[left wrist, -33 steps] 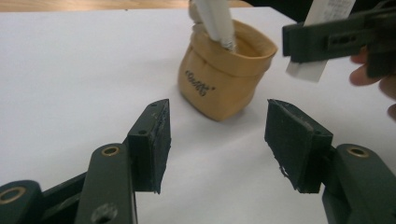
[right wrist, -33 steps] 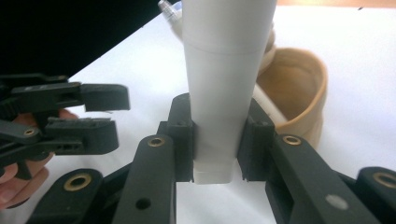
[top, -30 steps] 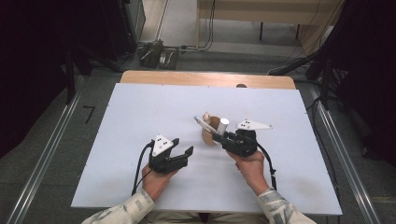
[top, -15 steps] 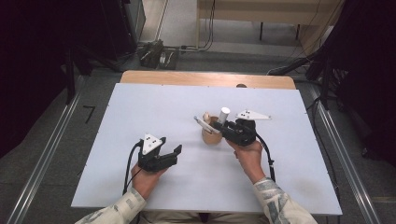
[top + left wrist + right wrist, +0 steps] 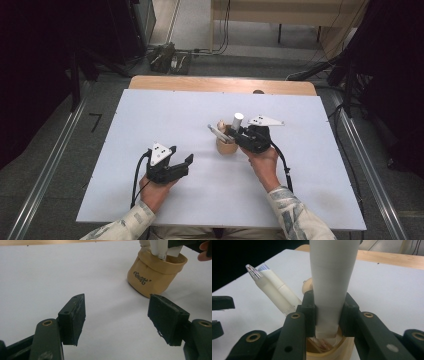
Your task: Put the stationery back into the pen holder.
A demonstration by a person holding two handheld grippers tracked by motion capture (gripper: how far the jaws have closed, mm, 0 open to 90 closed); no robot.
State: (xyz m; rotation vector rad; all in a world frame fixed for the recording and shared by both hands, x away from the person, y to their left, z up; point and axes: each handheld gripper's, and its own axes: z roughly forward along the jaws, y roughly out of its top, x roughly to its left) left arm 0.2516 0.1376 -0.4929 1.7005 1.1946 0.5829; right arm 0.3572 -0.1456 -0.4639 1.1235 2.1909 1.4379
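- Tube (image 5: 332, 282): a white, smooth cylinder is seen clamped between the fingers (image 5: 309, 312) of the right gripper (image 5: 239, 133), held upright with its flat crimped end dipping into the tan pouch (image 5: 226, 146). It is judged light and fairly stiff, though the wall would likely dent under a hard squeeze; the glossy surface may slip, so the grip low on the body, just above the crimp, is judged sound.
- Pouch: a soft, rolled-rim paper-like bag stands near the middle of the desk (image 5: 150, 110), at about one o'clock from the left gripper (image 5: 176, 168). It is judged light and easily tipped or crushed, so the rim is best left untouched.
- Second item: a slim white pen-like tube (image 5: 274, 292) with a clear tip is seen leaning out of the pouch toward ten o'clock.
- Left gripper: its fingers (image 5: 73, 317) stand apart with nothing between them, low over bare desk, apart from the pouch.
- Writing: a dark script word is printed on the pouch (image 5: 155, 272); it cannot be read with certainty. Small print on the leaning tube is too fine to read.
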